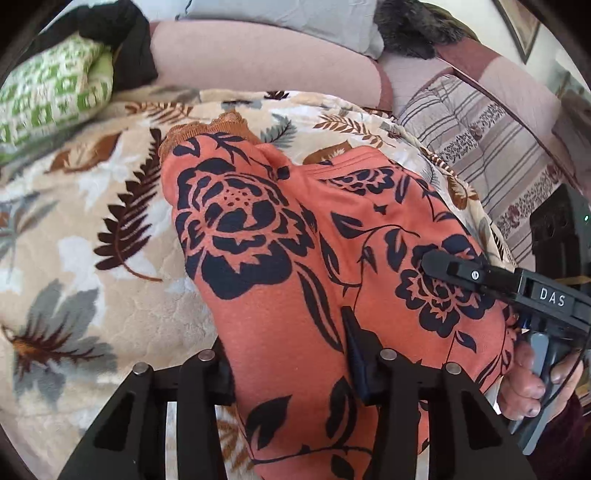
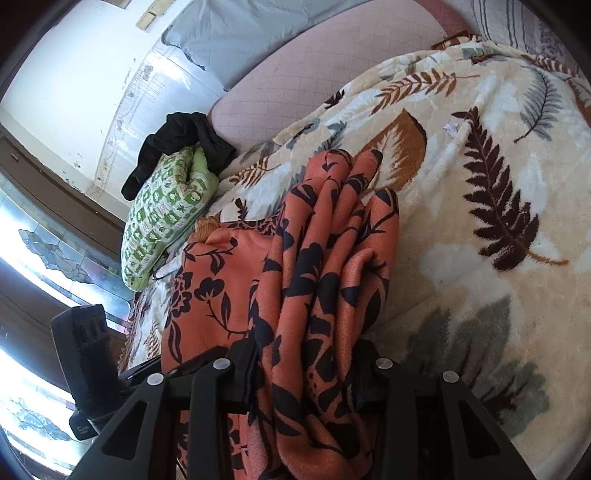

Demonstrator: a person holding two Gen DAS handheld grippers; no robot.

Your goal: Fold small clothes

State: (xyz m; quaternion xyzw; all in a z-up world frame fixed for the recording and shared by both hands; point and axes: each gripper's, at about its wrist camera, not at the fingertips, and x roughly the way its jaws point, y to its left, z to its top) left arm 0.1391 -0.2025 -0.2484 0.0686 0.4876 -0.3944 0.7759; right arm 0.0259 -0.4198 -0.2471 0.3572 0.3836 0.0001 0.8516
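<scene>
An orange knit garment printed with dark navy roses and leaves [image 1: 258,258] is seen bunched between the two black fingers of the left gripper [image 1: 291,373], which are closed on its fabric. From there the cloth spreads forward over the bed, its lace-trimmed orange edge lying farthest from the gripper. In the right wrist view the same garment [image 2: 317,280] is gathered in thick folds between the fingers of the right gripper [image 2: 306,380], which are likewise clamped on it; the folds rise ahead of the gripper and end in rounded pleats. In the left wrist view the right gripper [image 1: 480,273] is seen at the garment's right edge, held by a hand [image 1: 532,380].

The garment is laid on a cream plush blanket patterned with brown and grey fern leaves [image 2: 480,184]. A green-and-white patterned cushion [image 2: 166,214] is found at the blanket's far edge, with a black piece of clothing [image 2: 177,144] draped over it. A pink quilted mattress [image 2: 295,74] and a grey pillow [image 2: 236,33] are seen beyond, against a white wall [image 2: 74,74].
</scene>
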